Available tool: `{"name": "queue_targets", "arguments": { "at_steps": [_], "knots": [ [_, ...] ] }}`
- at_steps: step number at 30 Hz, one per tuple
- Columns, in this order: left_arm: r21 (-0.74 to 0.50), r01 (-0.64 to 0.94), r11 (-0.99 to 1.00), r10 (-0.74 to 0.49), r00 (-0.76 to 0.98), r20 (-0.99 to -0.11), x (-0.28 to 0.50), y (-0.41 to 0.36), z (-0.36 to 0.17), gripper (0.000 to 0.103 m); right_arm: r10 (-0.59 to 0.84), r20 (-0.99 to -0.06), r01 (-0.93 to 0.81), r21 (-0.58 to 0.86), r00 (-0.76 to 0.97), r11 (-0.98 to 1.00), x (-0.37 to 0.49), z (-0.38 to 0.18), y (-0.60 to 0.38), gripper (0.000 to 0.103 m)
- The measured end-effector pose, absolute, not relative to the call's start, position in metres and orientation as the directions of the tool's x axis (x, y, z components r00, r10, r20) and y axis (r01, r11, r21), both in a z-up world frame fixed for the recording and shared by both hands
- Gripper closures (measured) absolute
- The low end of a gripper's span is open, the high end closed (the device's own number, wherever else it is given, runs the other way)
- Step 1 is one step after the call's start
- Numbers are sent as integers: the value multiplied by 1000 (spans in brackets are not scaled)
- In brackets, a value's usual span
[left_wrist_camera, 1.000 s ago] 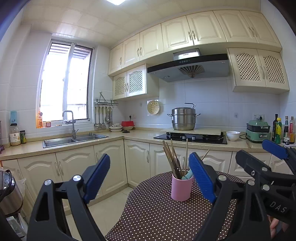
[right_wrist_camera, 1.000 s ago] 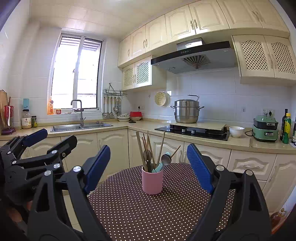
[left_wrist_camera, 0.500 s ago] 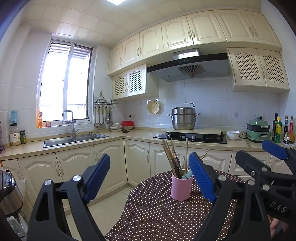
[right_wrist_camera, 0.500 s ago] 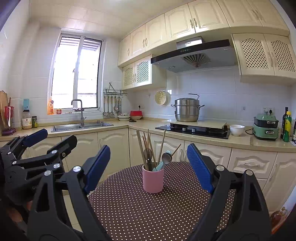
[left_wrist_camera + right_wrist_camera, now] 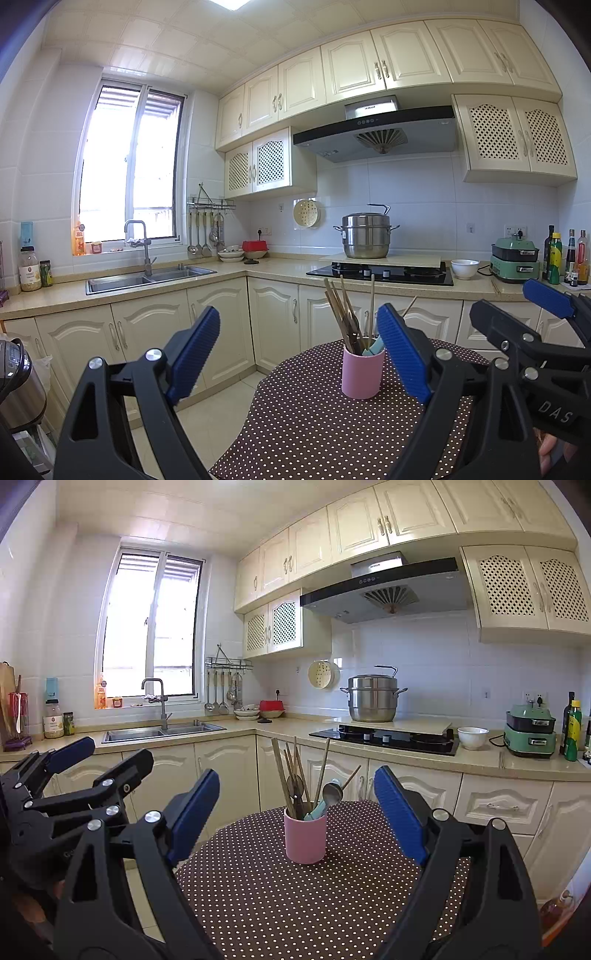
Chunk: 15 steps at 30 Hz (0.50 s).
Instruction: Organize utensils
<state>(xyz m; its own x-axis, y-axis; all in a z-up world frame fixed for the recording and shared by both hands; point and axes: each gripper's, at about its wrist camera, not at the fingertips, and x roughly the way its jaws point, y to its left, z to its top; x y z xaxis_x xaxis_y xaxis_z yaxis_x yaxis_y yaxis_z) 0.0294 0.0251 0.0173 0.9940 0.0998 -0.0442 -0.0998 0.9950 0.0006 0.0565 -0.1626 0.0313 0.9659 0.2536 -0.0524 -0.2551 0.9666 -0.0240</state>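
A pink cup (image 5: 360, 372) (image 5: 305, 840) stands upright on a round table with a dark dotted cloth (image 5: 314, 424) (image 5: 295, 904). Out of the cup stick several wooden chopsticks (image 5: 286, 771), a metal spoon (image 5: 331, 793) and a light-blue utensil (image 5: 317, 810). My left gripper (image 5: 299, 354) hangs open over the table's left edge, the cup just inside its right pad. My right gripper (image 5: 295, 812) is open too, level with the cup and short of it. Nothing is between either pair of pads. Each gripper shows at the edge of the other's view.
Cream base cabinets and a counter (image 5: 480, 764) run behind the table. On the counter are a sink (image 5: 147, 278), a hob with a steel pot (image 5: 373, 699), a white bowl (image 5: 472, 737) and a green cooker (image 5: 530, 734). A steel appliance (image 5: 18, 387) stands at far left.
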Motion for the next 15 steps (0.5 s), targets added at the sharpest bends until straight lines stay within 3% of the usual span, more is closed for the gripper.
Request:
{"name": "queue_targets", "arguments": {
  "at_steps": [15],
  "knots": [
    [5,-101,995,101,994,-45,31,29,15,18,254,-57,-255,-19,965,967,56,30,-162,18]
  ]
}}
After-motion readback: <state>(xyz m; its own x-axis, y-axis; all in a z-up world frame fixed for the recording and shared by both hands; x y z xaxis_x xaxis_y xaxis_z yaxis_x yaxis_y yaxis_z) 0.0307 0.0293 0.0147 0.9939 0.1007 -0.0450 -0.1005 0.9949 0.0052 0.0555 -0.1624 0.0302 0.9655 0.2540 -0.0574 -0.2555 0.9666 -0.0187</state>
